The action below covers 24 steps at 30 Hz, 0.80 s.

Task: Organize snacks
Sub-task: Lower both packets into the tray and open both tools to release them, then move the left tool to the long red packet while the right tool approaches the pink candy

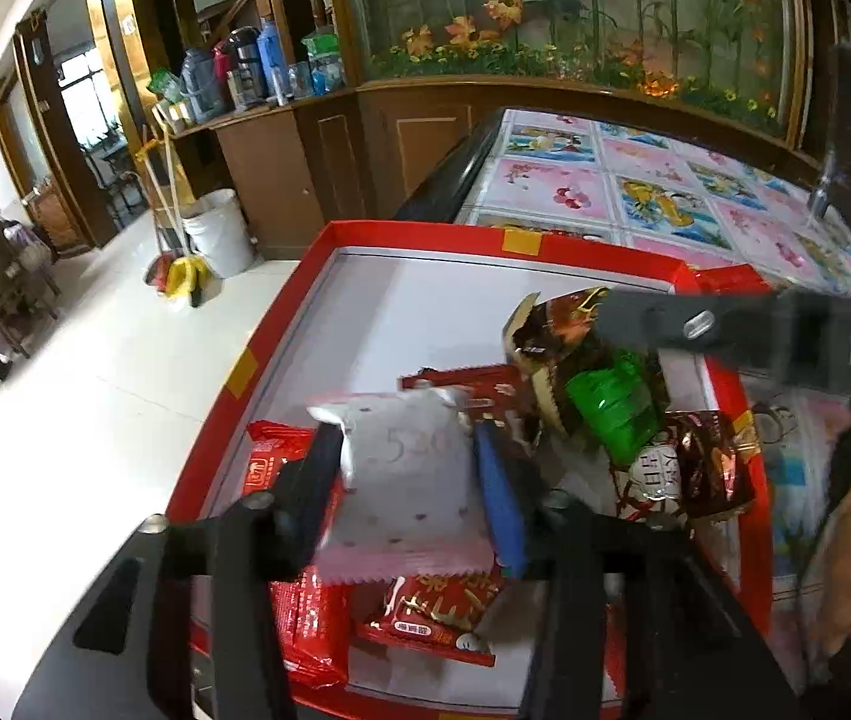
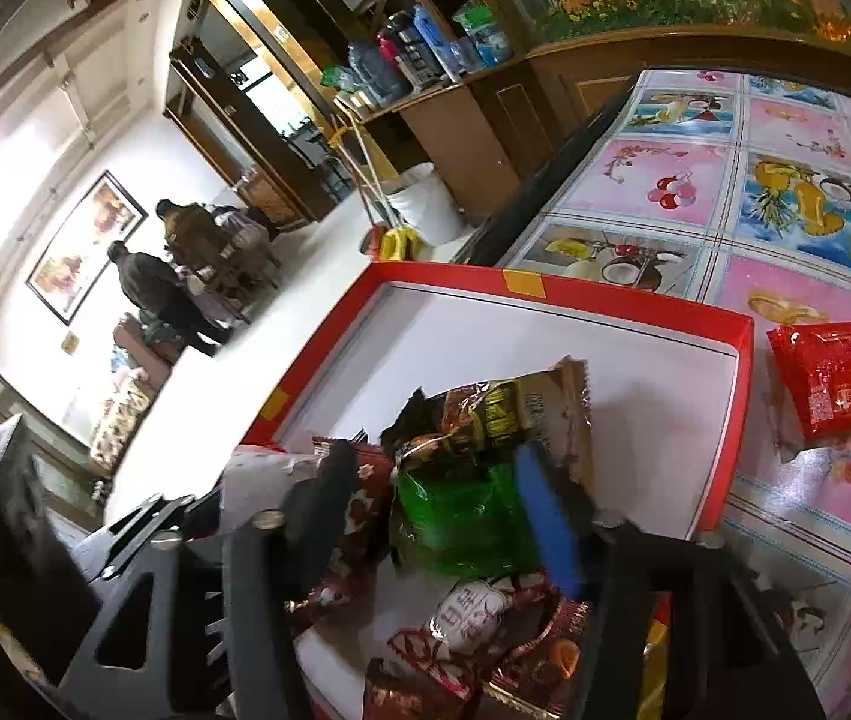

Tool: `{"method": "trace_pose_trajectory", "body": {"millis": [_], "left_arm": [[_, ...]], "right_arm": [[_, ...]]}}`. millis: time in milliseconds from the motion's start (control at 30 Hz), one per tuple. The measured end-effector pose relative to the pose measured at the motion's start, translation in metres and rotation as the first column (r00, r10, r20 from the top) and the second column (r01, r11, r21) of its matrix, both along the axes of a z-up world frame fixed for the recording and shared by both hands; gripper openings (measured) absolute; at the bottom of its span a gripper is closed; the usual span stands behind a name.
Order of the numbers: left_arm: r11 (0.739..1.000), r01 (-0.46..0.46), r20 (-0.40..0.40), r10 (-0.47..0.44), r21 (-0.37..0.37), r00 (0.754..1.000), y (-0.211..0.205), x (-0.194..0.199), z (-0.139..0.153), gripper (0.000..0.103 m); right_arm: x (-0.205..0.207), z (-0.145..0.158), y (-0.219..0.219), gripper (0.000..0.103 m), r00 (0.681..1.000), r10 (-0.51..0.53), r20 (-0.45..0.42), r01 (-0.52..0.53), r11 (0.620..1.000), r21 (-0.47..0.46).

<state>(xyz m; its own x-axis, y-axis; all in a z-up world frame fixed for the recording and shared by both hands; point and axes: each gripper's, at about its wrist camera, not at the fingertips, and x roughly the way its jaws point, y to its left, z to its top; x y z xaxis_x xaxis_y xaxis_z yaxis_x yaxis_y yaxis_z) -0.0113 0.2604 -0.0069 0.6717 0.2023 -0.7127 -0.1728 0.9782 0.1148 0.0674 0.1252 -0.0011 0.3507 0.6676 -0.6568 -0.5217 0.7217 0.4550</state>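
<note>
Hiding part of the red tray (image 1: 545,243): heaped, overlapping snack packets (image 1: 407,468).

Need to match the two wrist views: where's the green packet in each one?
Left wrist: green packet right of centre in the red tray, under the right gripper.
Right wrist: green packet low centre, between that gripper's own jaws.
Shared landmark: yellow tape patch on the tray's far rim.

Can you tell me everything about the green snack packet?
The green snack packet is shiny, crinkly see-through green plastic. It sits tilted on top of the snack pile inside the red box, leaning against a brown and gold wrapper behind it. It lies between the open fingers of the right hand-held gripper, and whether they touch it is unclear. A white wrapped sweet lies just in front.
</note>
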Motion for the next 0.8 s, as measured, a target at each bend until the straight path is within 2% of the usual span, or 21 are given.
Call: {"method": "trace_pose_trajectory", "body": {"millis": [67, 167, 233, 267, 400, 467, 567, 667, 800], "left_arm": [[1.000, -0.008, 0.000, 0.008, 0.026, 1.000, -0.003, -0.001, 0.000, 0.068], [0.998, 0.005, 0.024, -0.007, 0.067, 1.000, -0.012, -0.006, 0.010, 0.071], [0.994, 0.022, 0.047, -0.027, 0.106, 0.999, -0.022, -0.007, 0.019, 0.080], [0.992, 0.036, 0.055, -0.043, 0.122, 0.998, -0.028, -0.007, 0.023, 0.082], [0.976, 0.125, 0.048, -0.135, 0.177, 0.990, -0.058, 0.004, 0.036, 0.082], [0.965, 0.191, 0.022, -0.198, 0.180, 0.980, -0.076, 0.018, 0.040, 0.082], [0.948, 0.269, 0.002, -0.273, 0.172, 0.962, -0.101, 0.042, 0.046, 0.082], [0.931, 0.329, -0.039, -0.327, 0.161, 0.944, -0.126, 0.073, 0.047, 0.082], [0.907, 0.398, -0.122, -0.383, 0.141, 0.916, -0.161, 0.116, 0.036, 0.082]], "right_arm": [[0.003, 0.005, -0.018, 0.061, 0.999, -0.034, 0.025, 0.033, 0.999, 0.009], [0.012, 0.013, -0.066, 0.065, 0.989, -0.128, 0.080, 0.128, 0.992, 0.000], [0.019, 0.017, -0.100, 0.068, 0.973, -0.199, 0.118, 0.203, 0.979, -0.024], [0.022, 0.019, -0.119, 0.069, 0.962, -0.238, 0.135, 0.244, 0.969, -0.028], [0.036, 0.021, -0.214, 0.072, 0.877, -0.432, 0.209, 0.451, 0.891, -0.051], [0.044, 0.017, -0.262, 0.072, 0.825, -0.524, 0.212, 0.547, 0.835, -0.064], [0.053, 0.014, -0.312, 0.074, 0.775, -0.606, 0.180, 0.624, 0.779, -0.065], [0.060, 0.011, -0.338, 0.074, 0.761, -0.634, 0.133, 0.645, 0.763, -0.051], [0.062, 0.011, -0.347, 0.074, 0.757, -0.645, 0.104, 0.650, 0.759, -0.029]]}}
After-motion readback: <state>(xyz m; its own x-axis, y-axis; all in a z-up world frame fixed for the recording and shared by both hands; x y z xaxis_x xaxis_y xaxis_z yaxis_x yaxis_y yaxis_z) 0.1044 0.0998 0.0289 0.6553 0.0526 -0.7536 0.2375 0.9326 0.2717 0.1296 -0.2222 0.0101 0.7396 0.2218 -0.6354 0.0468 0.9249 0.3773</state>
